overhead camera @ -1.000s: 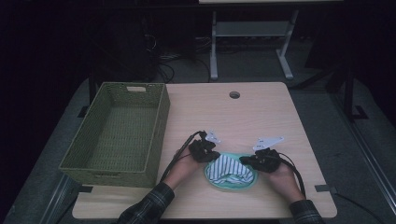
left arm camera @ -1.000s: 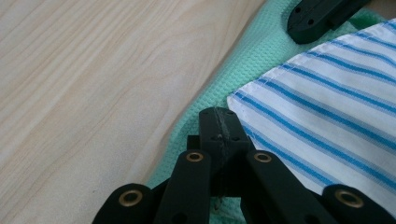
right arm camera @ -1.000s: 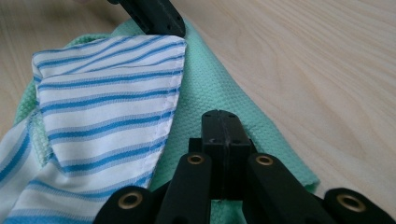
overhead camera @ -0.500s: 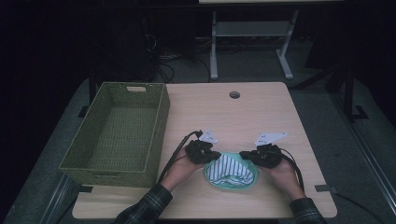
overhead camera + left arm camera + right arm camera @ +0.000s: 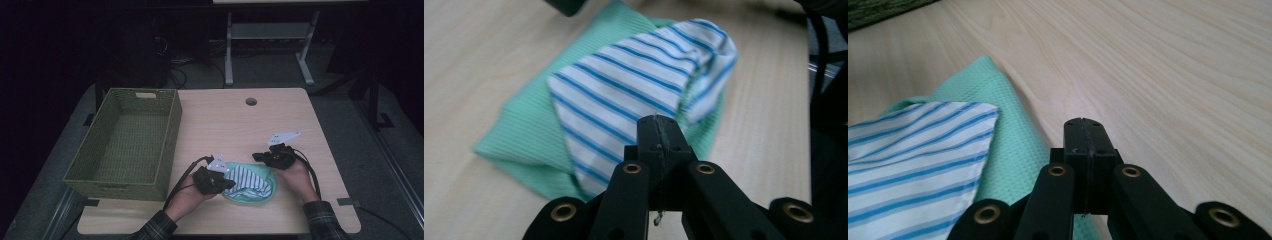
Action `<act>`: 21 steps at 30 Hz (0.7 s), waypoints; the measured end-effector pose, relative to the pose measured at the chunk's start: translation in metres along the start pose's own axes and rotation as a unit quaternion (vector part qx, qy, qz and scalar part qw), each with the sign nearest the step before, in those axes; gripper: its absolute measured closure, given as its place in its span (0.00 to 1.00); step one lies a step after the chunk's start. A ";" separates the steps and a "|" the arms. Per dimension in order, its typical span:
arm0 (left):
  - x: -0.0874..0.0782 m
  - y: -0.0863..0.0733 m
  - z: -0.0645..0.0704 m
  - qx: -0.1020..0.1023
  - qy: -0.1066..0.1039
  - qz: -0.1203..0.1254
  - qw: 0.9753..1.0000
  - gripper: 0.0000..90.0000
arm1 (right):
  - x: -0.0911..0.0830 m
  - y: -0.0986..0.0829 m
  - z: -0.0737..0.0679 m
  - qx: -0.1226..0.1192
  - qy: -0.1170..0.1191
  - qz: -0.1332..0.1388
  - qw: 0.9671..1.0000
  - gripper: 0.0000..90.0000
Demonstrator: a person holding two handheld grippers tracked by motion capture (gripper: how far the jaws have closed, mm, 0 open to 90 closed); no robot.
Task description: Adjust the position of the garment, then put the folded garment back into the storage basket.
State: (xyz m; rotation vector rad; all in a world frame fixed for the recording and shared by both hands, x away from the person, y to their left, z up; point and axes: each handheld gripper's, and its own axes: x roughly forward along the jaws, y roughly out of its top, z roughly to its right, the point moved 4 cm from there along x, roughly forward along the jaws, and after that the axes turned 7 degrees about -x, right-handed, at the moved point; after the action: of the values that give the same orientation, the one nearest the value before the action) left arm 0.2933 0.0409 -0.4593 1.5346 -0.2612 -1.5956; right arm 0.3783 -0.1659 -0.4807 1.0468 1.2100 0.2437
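Cloth (image 5: 249,182): striped piece folded over green, lying at table (image 5: 235,120) front edge, beside basket (image 5: 125,142). Left gripper (image 5: 658,122) clenched, over cloth edge; whether fabric is pinched, cannot tell. Right gripper (image 5: 1085,125) clenched on nothing, just off green edge. Risk: fold springing open or stack dragged if lifted off-centre. Basket seen from high view; weave and stripes clear in gripper views.

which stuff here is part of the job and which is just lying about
In the job:
striped cloth
green cloth under it
left gripper
right gripper
wicker basket, possibly where they go

Lying about:
table's cable hole
white desk frame on the floor behind
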 end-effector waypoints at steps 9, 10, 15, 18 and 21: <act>0.027 -0.006 0.028 0.021 -0.046 -0.029 0.998 0.99 | 0.017 0.002 0.003 -0.002 0.011 -0.011 1.000 1.00; 0.027 -0.006 0.028 0.021 -0.046 -0.029 0.998 0.99 | 0.017 0.002 0.003 -0.002 0.011 -0.011 1.000 1.00; 0.039 -0.012 0.030 0.020 -0.048 -0.048 0.997 0.99 | 0.019 0.000 0.002 0.000 0.014 -0.025 1.000 1.00; 0.040 -0.013 0.029 0.024 -0.043 -0.055 0.997 0.99 | 0.019 -0.001 0.002 -0.006 0.012 -0.026 1.000 1.00; 0.040 -0.013 0.025 0.019 -0.038 -0.052 0.998 0.99 | 0.019 -0.003 0.002 -0.001 0.014 -0.032 0.999 1.00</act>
State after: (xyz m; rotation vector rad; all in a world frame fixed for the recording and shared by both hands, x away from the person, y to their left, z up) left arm 0.2719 0.0105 -0.4907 1.5401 -0.2591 -1.7418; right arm 0.3860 -0.1563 -0.4950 1.0037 1.2652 0.2102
